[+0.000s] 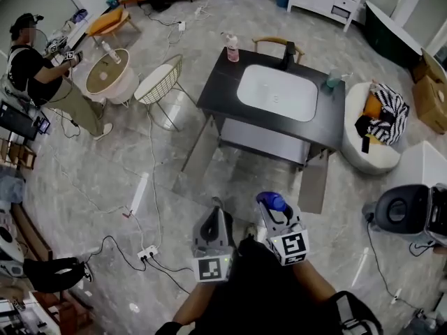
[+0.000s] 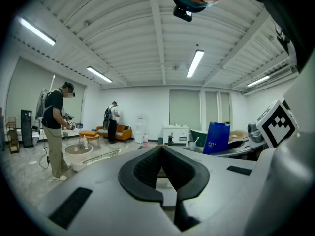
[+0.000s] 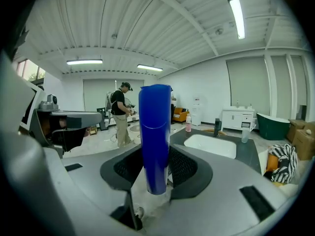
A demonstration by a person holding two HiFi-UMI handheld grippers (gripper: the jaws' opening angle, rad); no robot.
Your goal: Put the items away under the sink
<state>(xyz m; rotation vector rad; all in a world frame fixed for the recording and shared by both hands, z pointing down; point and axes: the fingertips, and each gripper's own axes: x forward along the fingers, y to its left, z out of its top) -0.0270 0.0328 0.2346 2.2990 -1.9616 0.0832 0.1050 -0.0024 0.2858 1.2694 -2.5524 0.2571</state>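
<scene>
Bottle (image 3: 155,136) sits clamped in right hand-held gripper (image 1: 274,213), well short of the counter (image 1: 222,82); left hand-held gripper (image 2: 161,156) closed, empty; stowing apparently pending.

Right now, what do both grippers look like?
The left gripper and right gripper are both rounded grey shells with black ribbed fingers. Each carries a white cube with black square markers. The wearer's top is black.

A bottle (image 3: 155,132) stands in the right gripper (image 1: 276,211), the left gripper (image 1: 215,218) just beside, sink counter (image 1: 218,93) ahead.
</scene>
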